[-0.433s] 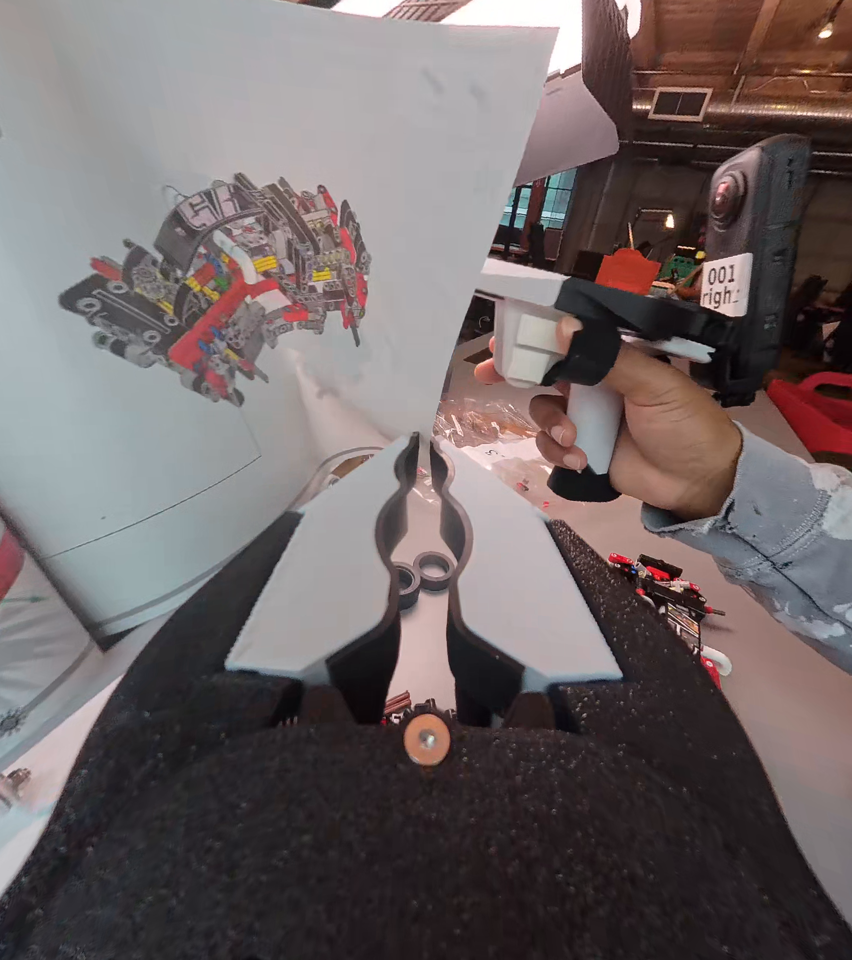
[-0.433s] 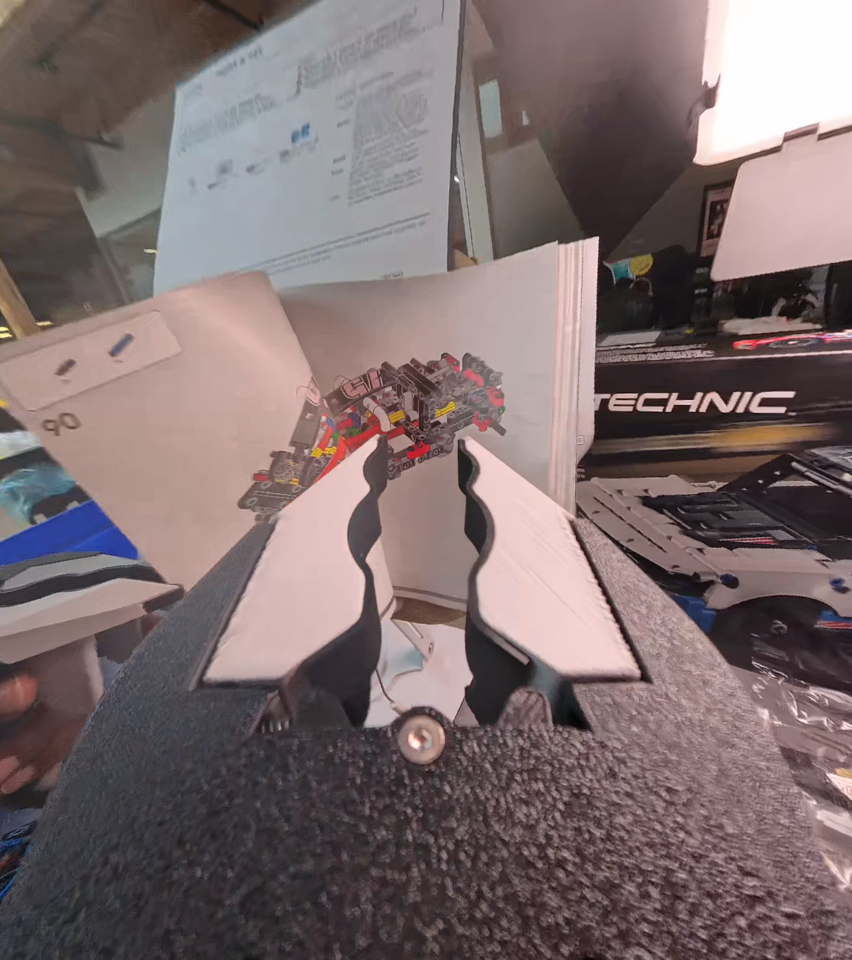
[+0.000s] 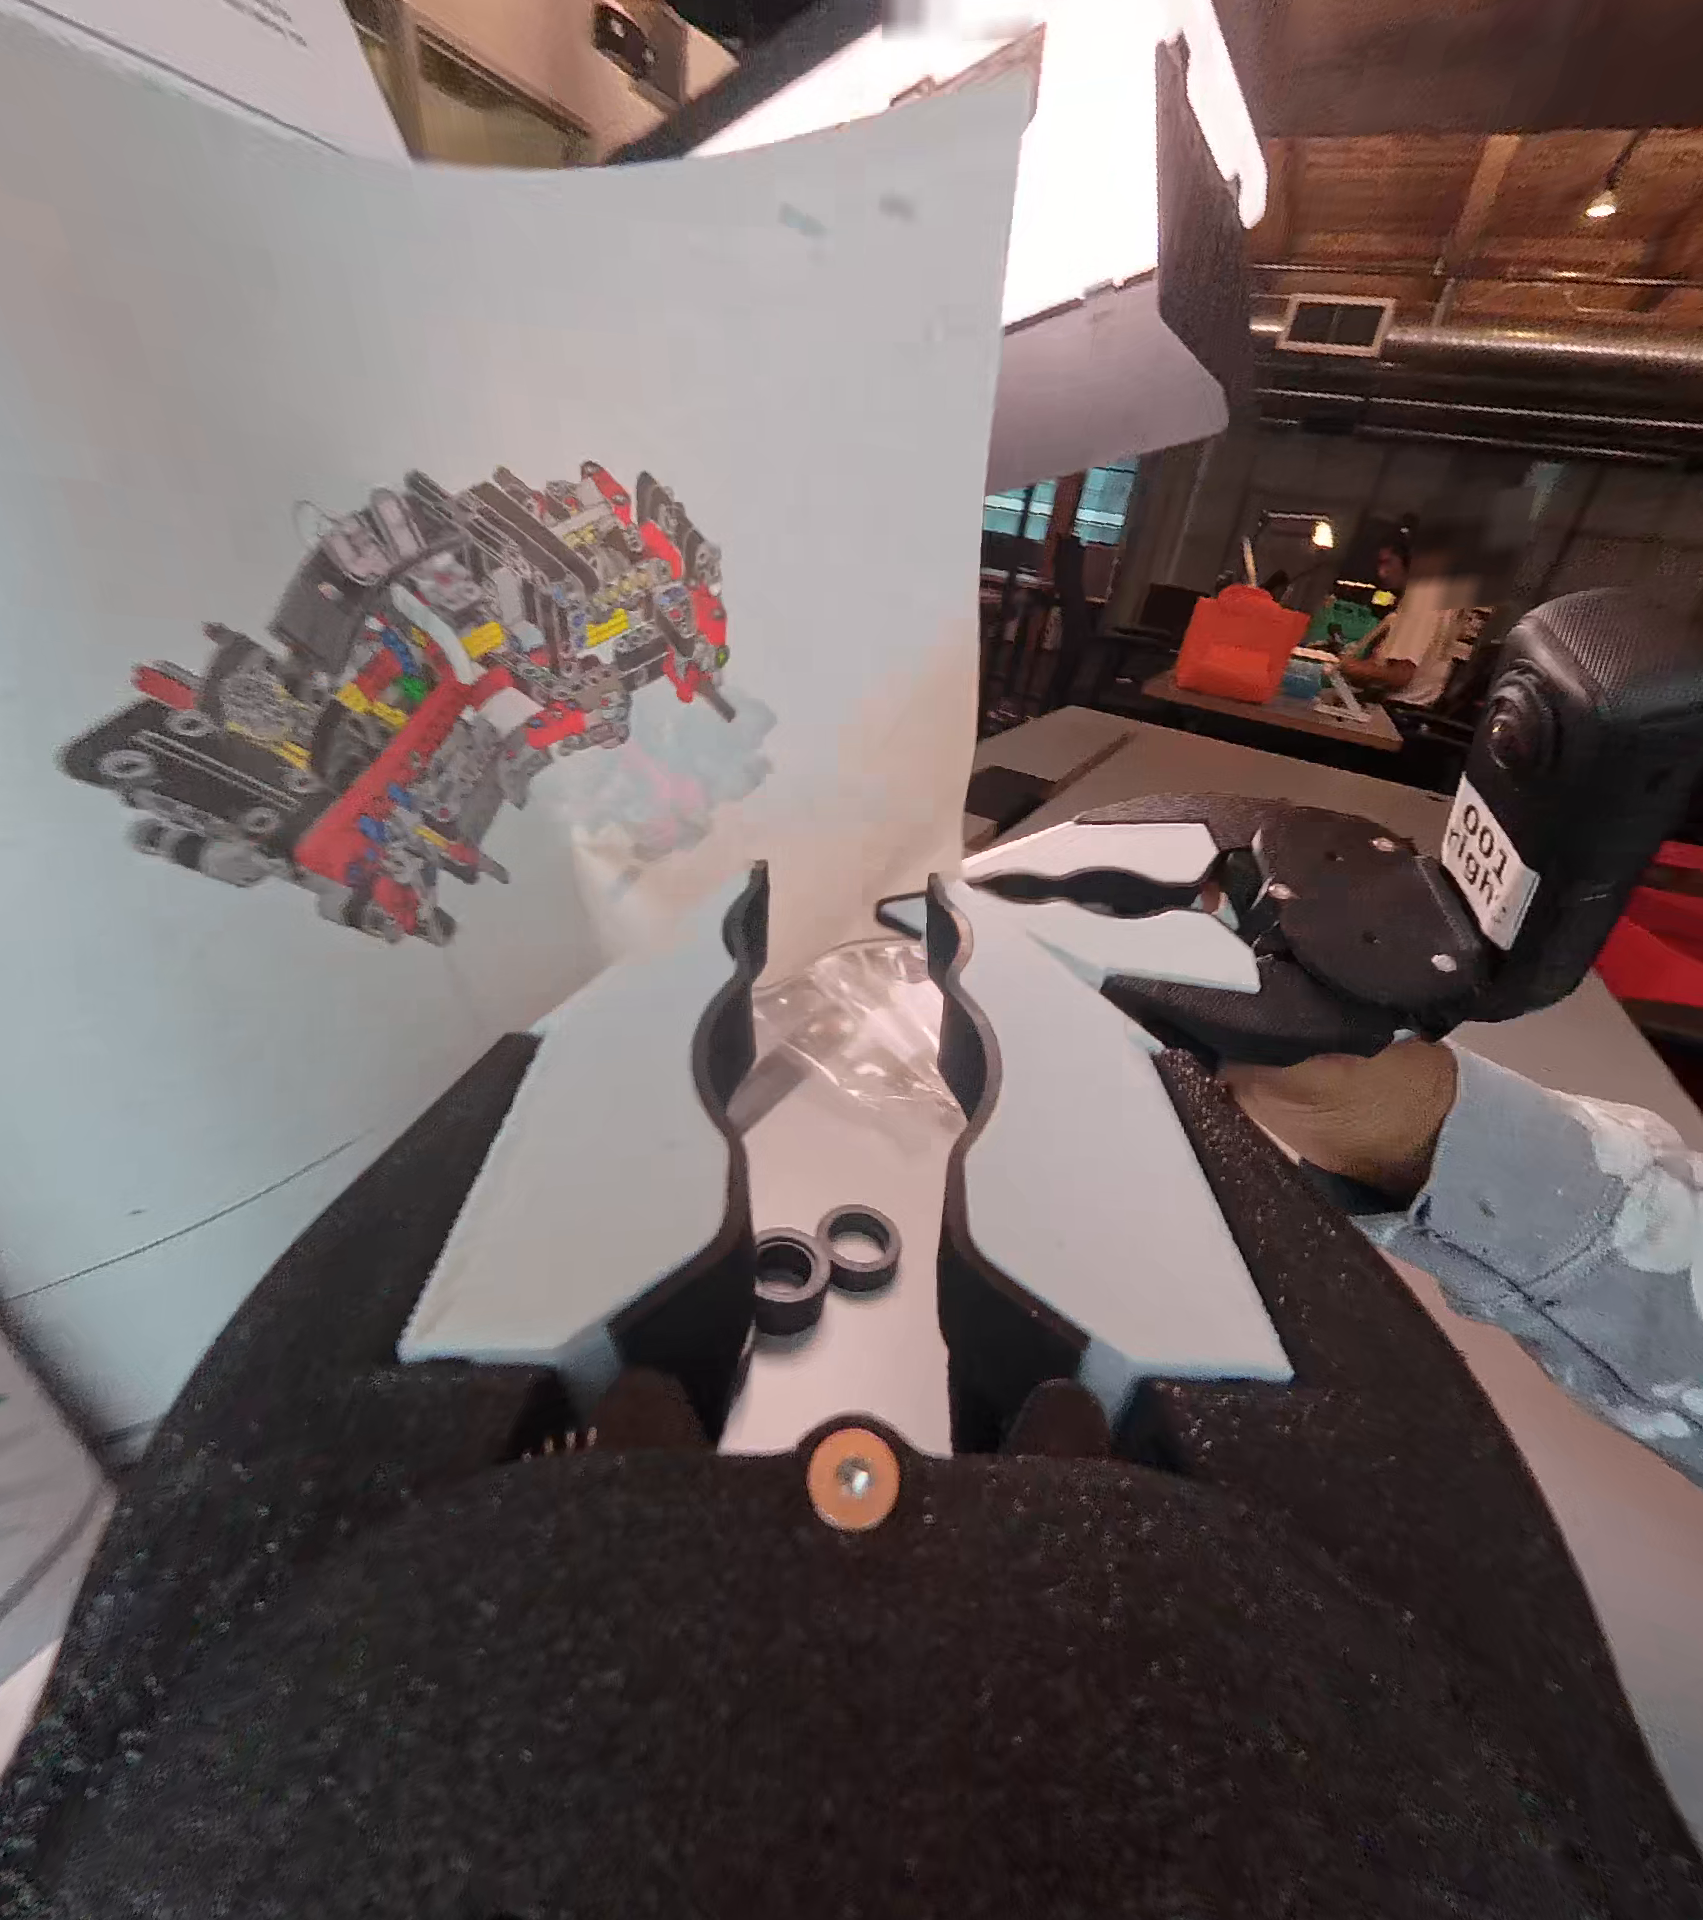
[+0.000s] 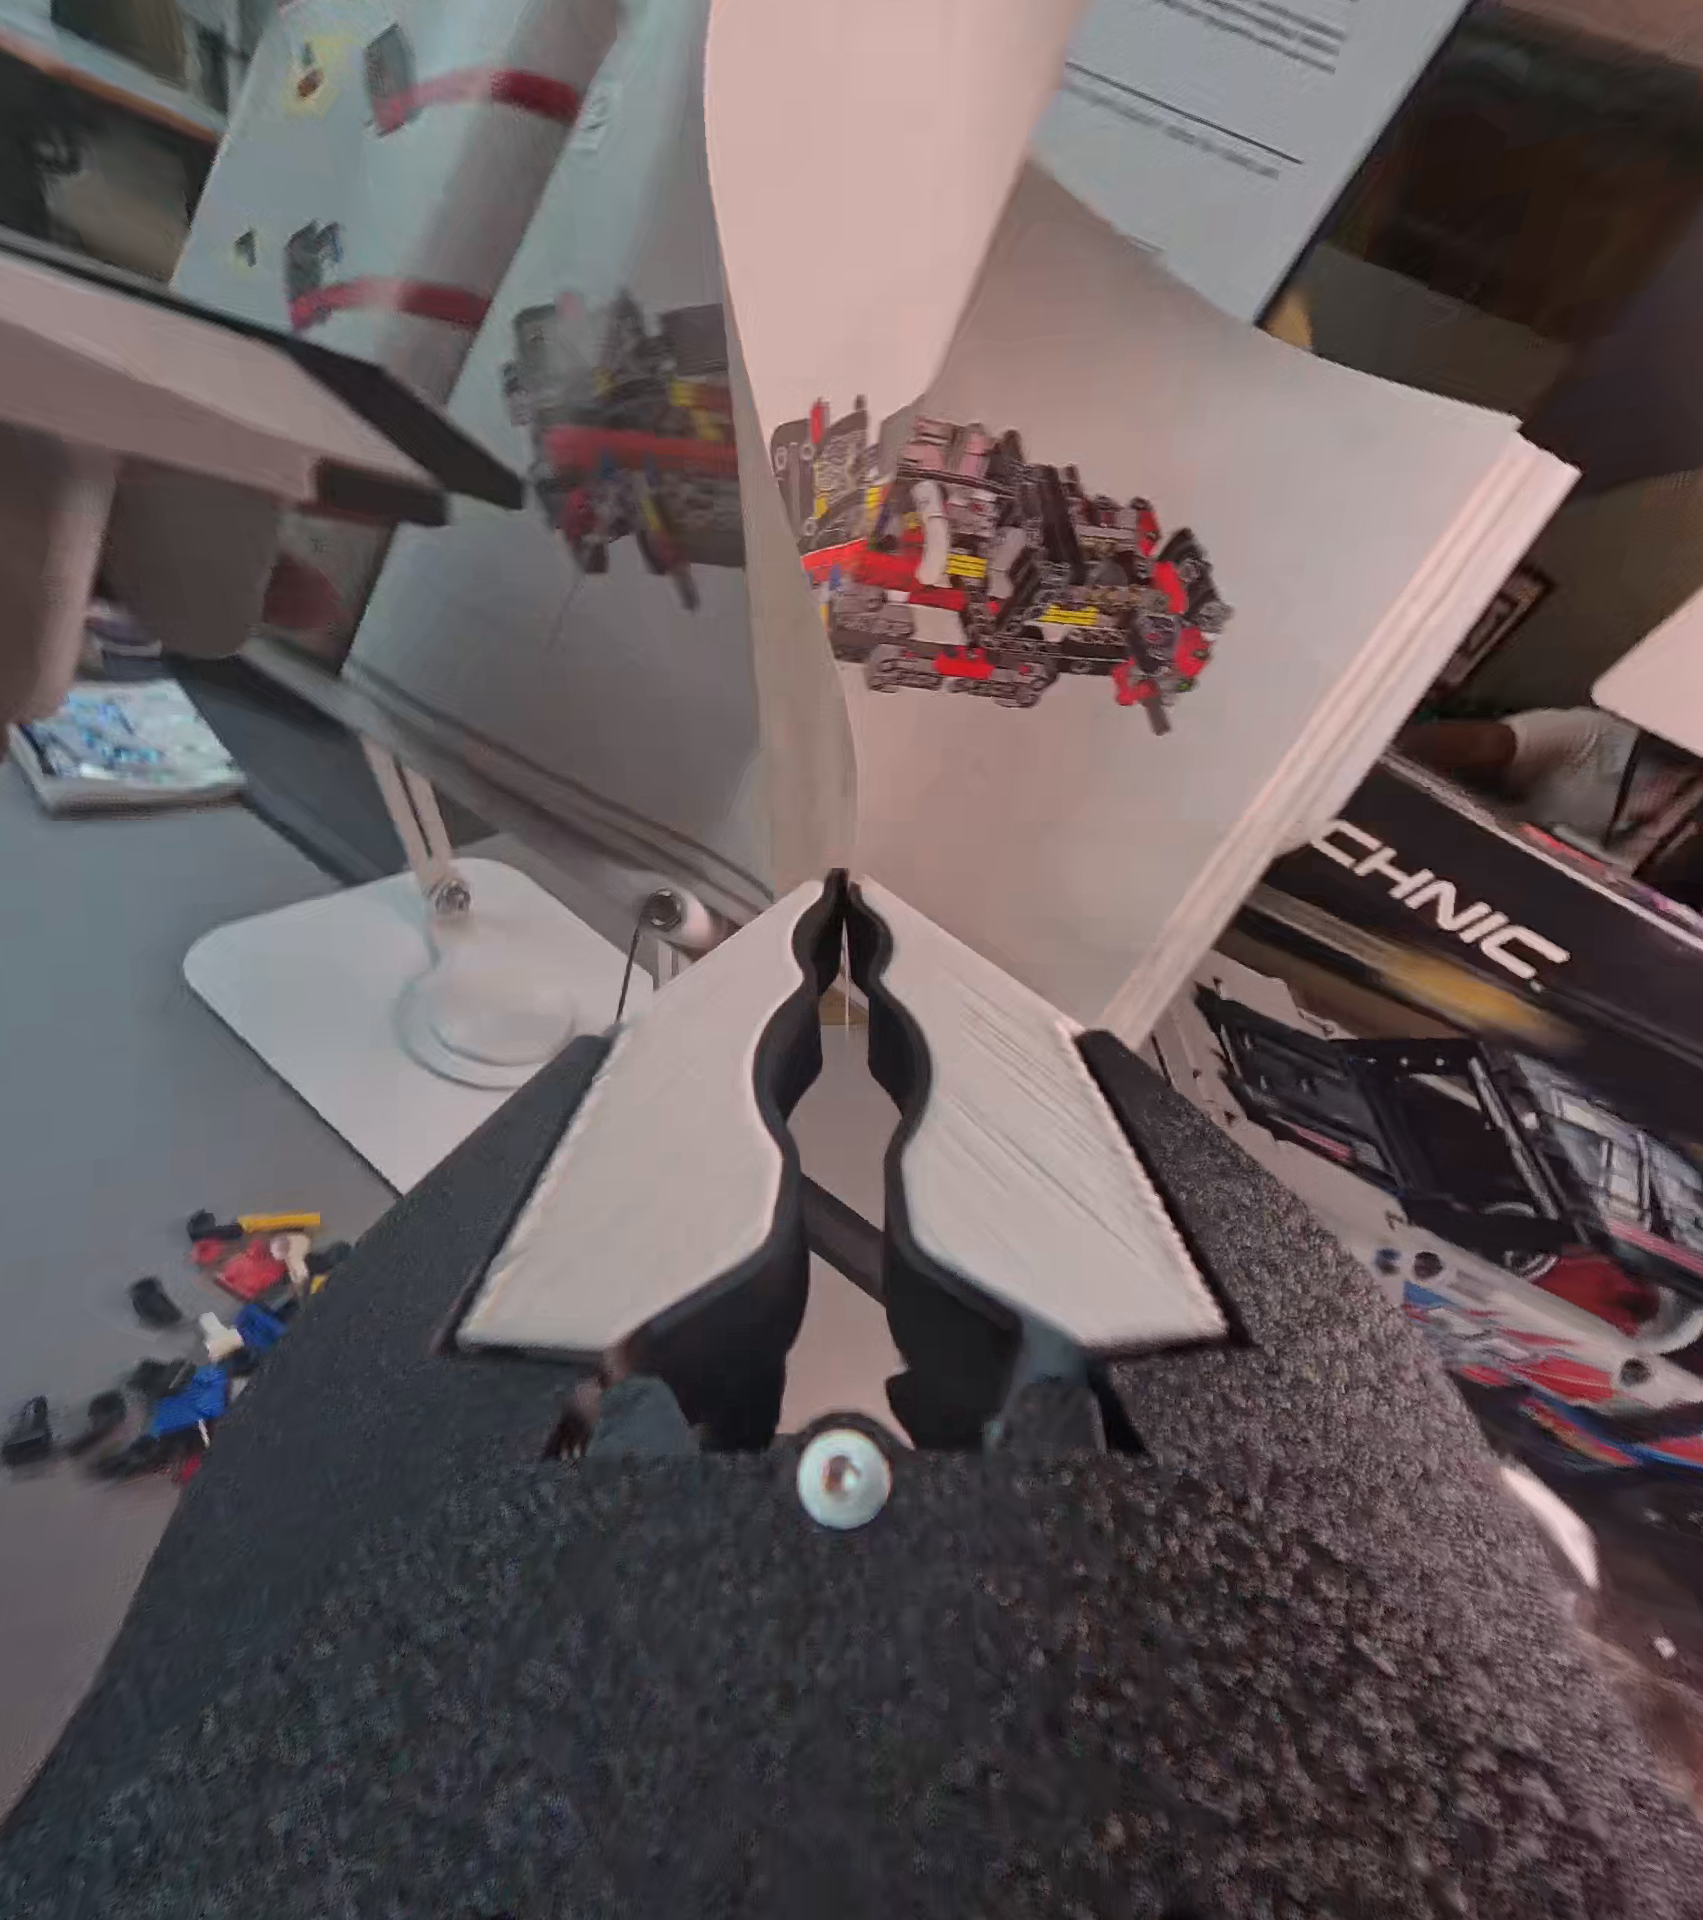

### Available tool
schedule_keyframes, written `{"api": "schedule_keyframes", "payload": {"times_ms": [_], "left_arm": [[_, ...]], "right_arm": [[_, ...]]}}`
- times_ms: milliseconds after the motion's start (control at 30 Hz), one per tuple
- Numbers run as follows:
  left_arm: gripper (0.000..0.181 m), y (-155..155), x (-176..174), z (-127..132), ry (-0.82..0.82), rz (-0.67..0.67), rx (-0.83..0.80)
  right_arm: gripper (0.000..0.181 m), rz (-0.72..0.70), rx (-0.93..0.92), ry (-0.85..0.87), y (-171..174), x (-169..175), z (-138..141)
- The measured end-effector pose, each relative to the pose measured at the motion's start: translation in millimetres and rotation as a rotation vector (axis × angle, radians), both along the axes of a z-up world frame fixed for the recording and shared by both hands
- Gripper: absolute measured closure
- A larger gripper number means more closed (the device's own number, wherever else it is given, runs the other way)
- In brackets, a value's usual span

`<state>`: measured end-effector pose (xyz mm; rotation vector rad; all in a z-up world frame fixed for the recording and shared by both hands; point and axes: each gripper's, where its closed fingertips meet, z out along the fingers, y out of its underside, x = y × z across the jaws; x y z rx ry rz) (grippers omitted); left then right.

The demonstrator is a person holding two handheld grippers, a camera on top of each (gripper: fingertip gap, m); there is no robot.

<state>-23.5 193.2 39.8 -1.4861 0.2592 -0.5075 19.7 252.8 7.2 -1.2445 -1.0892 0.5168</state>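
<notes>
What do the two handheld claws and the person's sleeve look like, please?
Each claw, left and right, has pale grey wedge-shaped fingers with wavy black inner pads, a rough black textured body and one central screw. The right claw carries a black camera with a white label. The sleeve is bleach-splotched blue-grey denim.

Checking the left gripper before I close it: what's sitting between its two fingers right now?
In the left wrist view, the open left gripper frames two small black rings on the grey table, with crumpled clear plastic farther out toward the fingertips. Nothing is gripped.
</notes>
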Motion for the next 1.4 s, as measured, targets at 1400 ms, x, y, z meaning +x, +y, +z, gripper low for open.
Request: {"api": "schedule_keyframes", "payload": {"times_ms": [1400], "left_arm": [[0.179,43.1,-89.6,-54.2,0.802,0.488,-0.150]], "right_arm": [[0.181,-0.344,0.658,-0.709,11.9,-23.1,-75.4]]}}
